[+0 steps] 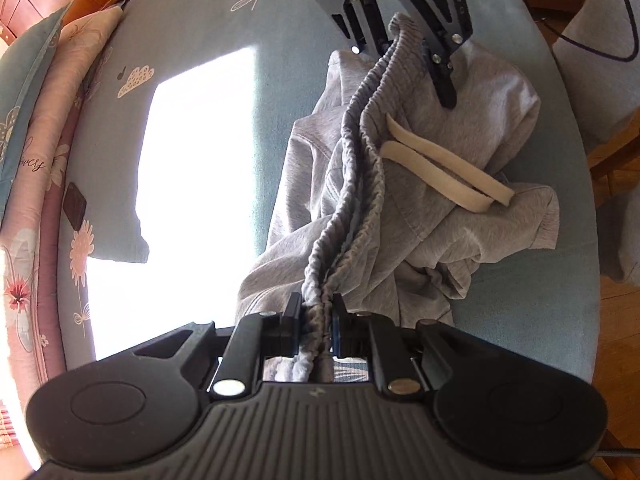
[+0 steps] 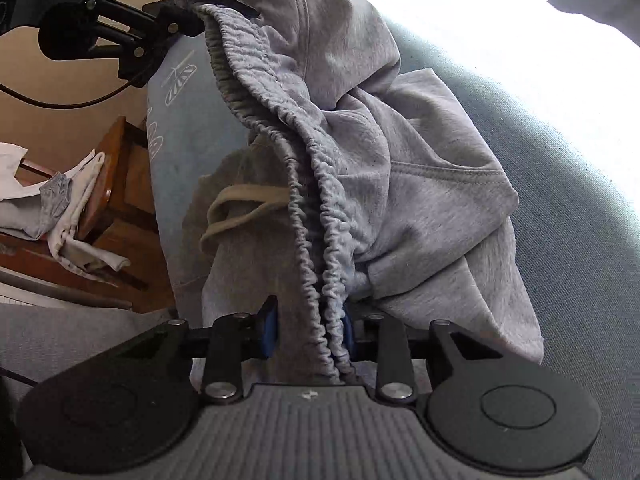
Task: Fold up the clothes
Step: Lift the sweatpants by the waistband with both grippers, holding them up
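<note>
Grey drawstring sweatpants [image 1: 460,152] [image 2: 420,200] lie bunched on a blue bed, and their gathered elastic waistband [image 1: 360,168] [image 2: 320,208] runs between my two grippers. My left gripper [image 1: 316,308] [image 2: 200,8] is shut on one end of the waistband. At the other end, my right gripper [image 2: 308,324] [image 1: 400,72] has its blue pads [image 2: 269,326] pressed on the band and the cloth beside it. A cream drawstring [image 1: 444,172] [image 2: 240,200] loops out over the fabric. The legs of the garment are crumpled under the waistband and partly hidden.
The blue sheet [image 1: 200,20] has flower prints and a glaring sun patch [image 1: 192,168]. Pillows [image 1: 32,128] line the left edge, with a small dark object [image 1: 75,205] beside them. Off the bed stands wooden furniture with other clothes [image 2: 60,208] on it, and a cable [image 2: 60,102] hangs nearby.
</note>
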Action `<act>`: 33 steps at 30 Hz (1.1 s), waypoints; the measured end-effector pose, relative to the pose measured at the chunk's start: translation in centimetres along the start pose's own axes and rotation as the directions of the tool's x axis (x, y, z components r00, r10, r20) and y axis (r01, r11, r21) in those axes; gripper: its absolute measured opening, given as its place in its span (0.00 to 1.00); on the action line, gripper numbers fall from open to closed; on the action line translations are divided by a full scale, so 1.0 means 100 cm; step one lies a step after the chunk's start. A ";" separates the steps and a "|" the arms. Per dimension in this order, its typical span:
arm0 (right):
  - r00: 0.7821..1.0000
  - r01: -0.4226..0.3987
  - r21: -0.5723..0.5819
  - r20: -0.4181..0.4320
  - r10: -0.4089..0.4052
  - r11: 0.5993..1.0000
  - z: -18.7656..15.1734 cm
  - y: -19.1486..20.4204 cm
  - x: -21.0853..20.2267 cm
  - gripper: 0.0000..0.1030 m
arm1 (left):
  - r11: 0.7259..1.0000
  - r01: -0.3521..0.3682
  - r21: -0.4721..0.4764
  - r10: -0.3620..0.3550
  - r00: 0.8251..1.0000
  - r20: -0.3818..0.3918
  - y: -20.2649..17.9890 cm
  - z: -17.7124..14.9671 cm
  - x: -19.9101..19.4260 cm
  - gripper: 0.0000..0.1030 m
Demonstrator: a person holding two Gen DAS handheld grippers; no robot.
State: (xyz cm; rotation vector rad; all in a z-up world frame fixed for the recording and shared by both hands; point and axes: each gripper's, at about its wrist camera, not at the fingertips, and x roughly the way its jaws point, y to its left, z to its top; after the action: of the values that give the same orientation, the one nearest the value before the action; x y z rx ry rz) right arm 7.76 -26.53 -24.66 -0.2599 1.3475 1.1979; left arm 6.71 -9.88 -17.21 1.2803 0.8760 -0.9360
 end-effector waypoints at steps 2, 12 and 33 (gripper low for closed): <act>0.999 0.028 0.022 0.030 -0.028 0.999 -0.002 0.016 -0.016 0.24 | 0.997 -0.010 -0.081 0.009 1.000 -0.011 0.008 0.002 -0.002 0.11; 0.982 0.134 0.305 0.090 -0.168 0.943 0.003 0.085 -0.067 0.16 | 0.955 -0.020 -0.294 0.034 0.999 0.043 0.041 -0.003 -0.058 0.12; 0.928 0.347 0.343 0.009 -0.372 0.873 0.081 0.234 -0.222 0.16 | 0.982 -0.048 -0.181 0.103 0.945 0.311 0.086 -0.036 -0.231 0.12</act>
State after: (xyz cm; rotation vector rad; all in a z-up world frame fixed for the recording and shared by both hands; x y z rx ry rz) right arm -0.47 -21.51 7.17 -0.2067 1.3427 0.6455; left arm 5.85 -4.00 6.99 0.9730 0.6331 -0.9529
